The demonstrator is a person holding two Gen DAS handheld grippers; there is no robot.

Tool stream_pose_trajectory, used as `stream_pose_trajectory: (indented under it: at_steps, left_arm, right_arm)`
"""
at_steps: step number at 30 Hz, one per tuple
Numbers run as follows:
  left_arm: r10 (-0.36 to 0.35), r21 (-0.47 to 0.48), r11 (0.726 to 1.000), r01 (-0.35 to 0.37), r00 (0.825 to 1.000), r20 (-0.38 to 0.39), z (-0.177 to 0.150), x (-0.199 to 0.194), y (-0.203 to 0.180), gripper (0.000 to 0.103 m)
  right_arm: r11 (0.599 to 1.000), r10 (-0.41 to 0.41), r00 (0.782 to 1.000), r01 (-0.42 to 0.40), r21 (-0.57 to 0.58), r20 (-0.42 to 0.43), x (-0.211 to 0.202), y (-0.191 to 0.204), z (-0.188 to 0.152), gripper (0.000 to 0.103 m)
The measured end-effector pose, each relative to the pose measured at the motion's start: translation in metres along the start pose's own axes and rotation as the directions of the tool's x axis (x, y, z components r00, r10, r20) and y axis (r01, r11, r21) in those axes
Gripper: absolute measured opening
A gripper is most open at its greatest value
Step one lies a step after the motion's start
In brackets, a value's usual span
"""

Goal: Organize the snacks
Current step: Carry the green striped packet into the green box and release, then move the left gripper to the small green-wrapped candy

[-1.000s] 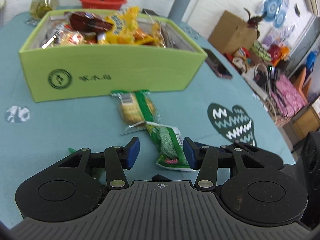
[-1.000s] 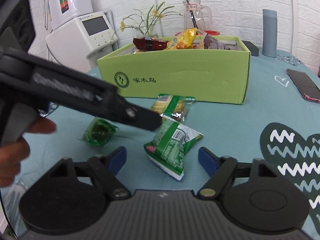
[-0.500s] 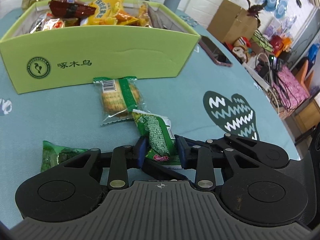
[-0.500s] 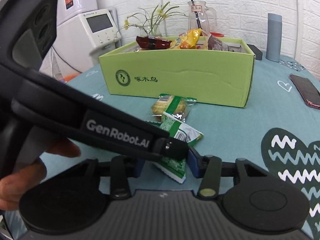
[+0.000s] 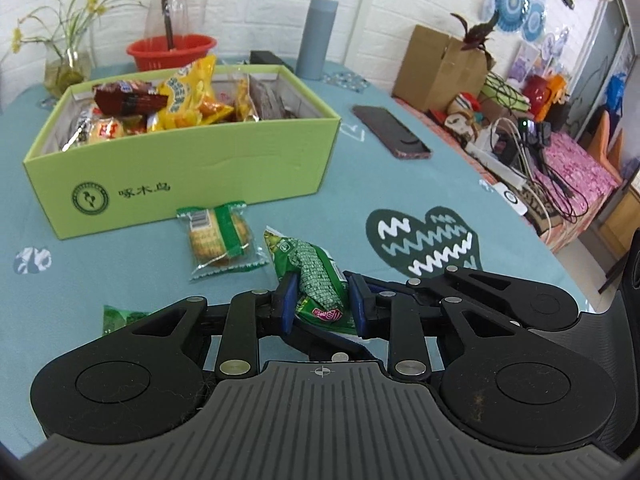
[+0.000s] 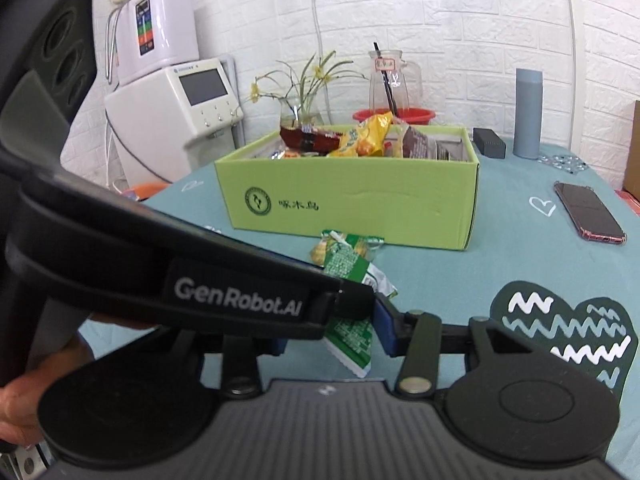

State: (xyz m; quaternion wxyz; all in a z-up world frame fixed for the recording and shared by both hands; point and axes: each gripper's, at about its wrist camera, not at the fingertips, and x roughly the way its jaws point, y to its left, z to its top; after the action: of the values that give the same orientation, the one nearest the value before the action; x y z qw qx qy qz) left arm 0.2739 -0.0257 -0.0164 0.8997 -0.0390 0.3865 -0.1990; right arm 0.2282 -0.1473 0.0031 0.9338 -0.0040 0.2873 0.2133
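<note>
Both claws now pinch the green packet (image 5: 320,284), which a second ago lay on the desk (image 5: 120,248) between open fingers: left claw (image 5: 322,300) closed on it, right claw (image 6: 332,332) too. Looks ready for the box (image 5: 192,180), upper left. Only the left view shows the small packet (image 5: 120,318) at lower left

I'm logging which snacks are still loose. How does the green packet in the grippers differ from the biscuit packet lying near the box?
The green snack packet is lifted and clamped between the left gripper fingers; the biscuit packet lies flat on the tablecloth, untouched. The green one is opaque and patterned; the biscuit one shows a yellow biscuit through clear film. Both are outside the green box.
</note>
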Motion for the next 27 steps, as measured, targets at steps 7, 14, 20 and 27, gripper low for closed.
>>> stream_pose_trajectory:
  at_steps: [7, 14, 20, 27]
  left_arm:
    - [-0.02, -0.005, 1.0, 0.021, 0.999, 0.036, 0.04, 0.007, 0.007, 0.003]
    - [-0.043, -0.001, 0.999, 0.044, 0.989, 0.14, 0.141, 0.039, 0.026, 0.003]
    - [-0.038, -0.068, 0.997, 0.044, 0.995, 0.093, 0.186, 0.101, 0.066, 0.003]
    - [-0.081, -0.122, 0.989, 0.088, 0.995, 0.063, 0.178, 0.137, 0.099, 0.007]
  right_arm:
    - [0.998, -0.03, 0.999, 0.032, -0.061, 0.039, 0.013, -0.008, 0.031, 0.05]
    - [0.99, -0.064, 0.991, 0.078, -0.114, 0.118, 0.061, -0.05, 0.117, 0.05]
    - [0.991, -0.053, 0.997, 0.059, -0.123, 0.052, 0.134, -0.079, 0.147, 0.052]
    - [0.997, -0.008, 1.0, 0.008, -0.075, -0.004, 0.17, -0.09, 0.138, 0.062]
